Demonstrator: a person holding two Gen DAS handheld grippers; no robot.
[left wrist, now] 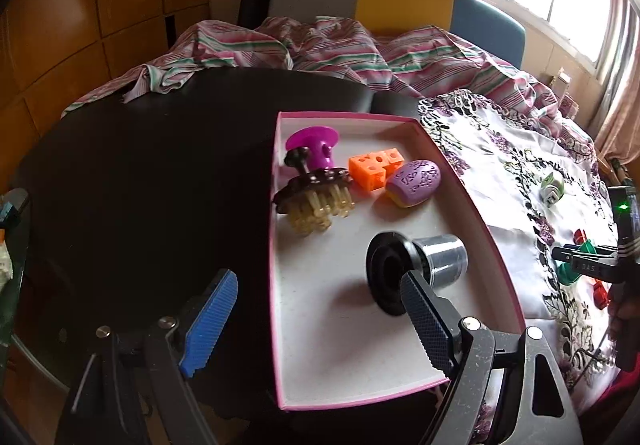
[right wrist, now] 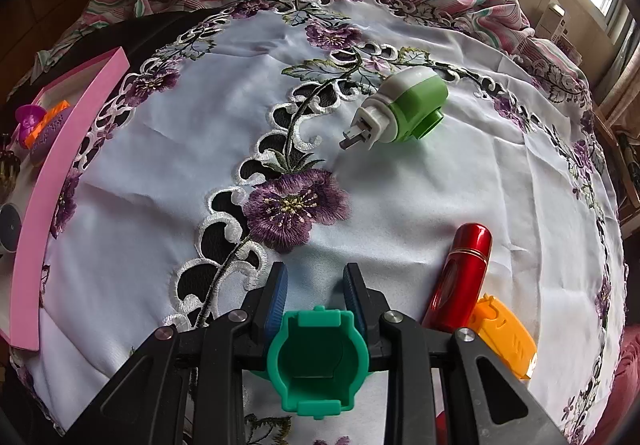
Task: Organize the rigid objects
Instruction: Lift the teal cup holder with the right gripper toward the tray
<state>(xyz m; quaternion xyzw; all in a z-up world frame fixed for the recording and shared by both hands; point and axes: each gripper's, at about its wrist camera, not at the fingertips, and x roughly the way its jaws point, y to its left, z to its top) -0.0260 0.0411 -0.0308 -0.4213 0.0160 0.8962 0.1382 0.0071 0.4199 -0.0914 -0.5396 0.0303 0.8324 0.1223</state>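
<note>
The right tongs (right wrist: 316, 285) are clamped on a teal ring-shaped plastic piece (right wrist: 318, 361), hanging over the embroidered white cloth (right wrist: 400, 185) on the counter, while the left tongs (left wrist: 316, 305) are spread wide open and empty over the near end of the pink-rimmed tray (left wrist: 276, 285). In the tray there's a black-and-silver cup thing (left wrist: 404, 265) nearest, then a brown bristle brush (left wrist: 316, 197), orange cubes (left wrist: 372, 167) and a purple oval toy (left wrist: 414, 183) further back. Still out on the cloth: a green-and-white plug (right wrist: 404, 109) at the far side, plus a red tube (right wrist: 460, 277) and an orange piece (right wrist: 504, 341) near right.
</note>
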